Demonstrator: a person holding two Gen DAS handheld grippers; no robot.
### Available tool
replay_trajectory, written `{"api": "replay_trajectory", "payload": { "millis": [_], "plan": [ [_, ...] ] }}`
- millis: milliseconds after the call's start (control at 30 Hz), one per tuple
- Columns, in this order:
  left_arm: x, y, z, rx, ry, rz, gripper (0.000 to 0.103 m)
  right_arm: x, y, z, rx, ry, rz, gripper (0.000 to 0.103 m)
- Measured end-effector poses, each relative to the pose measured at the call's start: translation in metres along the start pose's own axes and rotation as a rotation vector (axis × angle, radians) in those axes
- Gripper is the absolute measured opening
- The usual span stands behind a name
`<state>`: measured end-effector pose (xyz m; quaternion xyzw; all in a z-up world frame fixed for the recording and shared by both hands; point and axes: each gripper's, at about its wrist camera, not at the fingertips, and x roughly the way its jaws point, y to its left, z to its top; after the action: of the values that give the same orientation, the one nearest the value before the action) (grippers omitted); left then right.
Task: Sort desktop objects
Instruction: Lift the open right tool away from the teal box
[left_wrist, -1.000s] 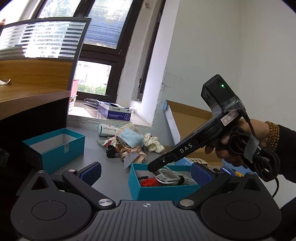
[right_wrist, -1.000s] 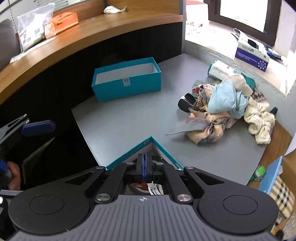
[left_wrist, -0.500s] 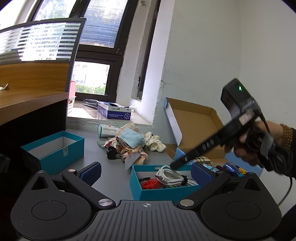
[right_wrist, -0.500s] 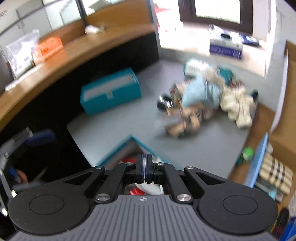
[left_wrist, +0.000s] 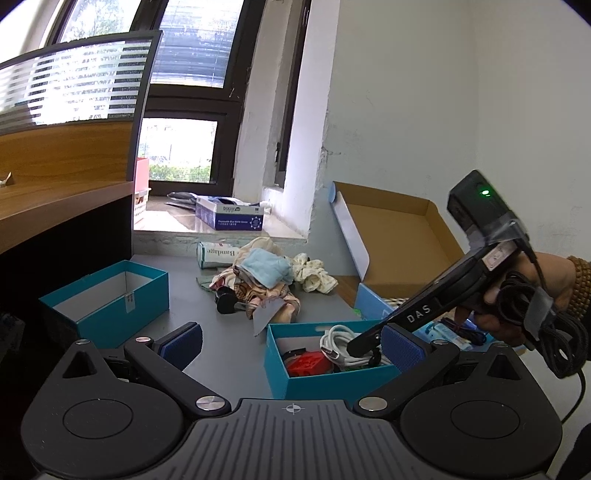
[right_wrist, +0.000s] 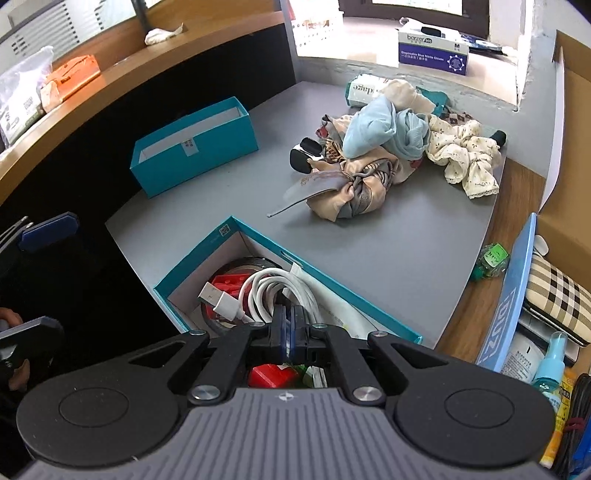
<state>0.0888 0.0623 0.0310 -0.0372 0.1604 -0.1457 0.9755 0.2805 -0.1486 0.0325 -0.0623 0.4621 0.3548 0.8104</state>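
The right tool (right_wrist: 287, 325), pads together and empty, is hanging over the near teal box (right_wrist: 314, 273) holding a white cable (right_wrist: 266, 291), while the left tool (left_wrist: 291, 341) is waiting apart beside it, cloth pile (right_wrist: 388, 147) beyond unsorted.

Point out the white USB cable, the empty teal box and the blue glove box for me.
white USB cable (right_wrist: 258, 295), right wrist view, on its coil.
empty teal box (right_wrist: 207, 162), right wrist view, on its front wall.
blue glove box (right_wrist: 432, 55), right wrist view, on its printed side.
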Motion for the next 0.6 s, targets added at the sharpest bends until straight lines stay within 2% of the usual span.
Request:
{"api": "replay_trajectory", "payload": {
  "millis": [133,233,300,400,567,600],
  "plan": [
    [0.005,0.002,0.004,0.021,0.015,0.008,0.103,-0.015,0.003,-0.002,-0.009,-0.054,0.033,0.005],
    [0.008,0.005,0.006,0.025,0.024,0.007,0.103,-0.033,-0.006,-0.001,0.043,-0.116,0.069,0.005],
    [0.011,0.007,0.007,0.023,0.032,0.000,0.103,-0.043,-0.013,-0.003,0.074,-0.149,0.063,0.008],
    [0.017,0.010,0.009,0.025,0.053,-0.013,0.103,-0.055,-0.022,-0.009,0.106,-0.190,0.032,0.020],
    [0.030,0.016,0.016,0.013,0.093,-0.073,0.103,-0.070,-0.032,-0.025,0.153,-0.262,-0.016,0.061],
    [0.032,0.017,0.018,0.012,0.093,-0.097,0.103,-0.073,-0.033,-0.028,0.157,-0.276,-0.023,0.062]
  ]
}}
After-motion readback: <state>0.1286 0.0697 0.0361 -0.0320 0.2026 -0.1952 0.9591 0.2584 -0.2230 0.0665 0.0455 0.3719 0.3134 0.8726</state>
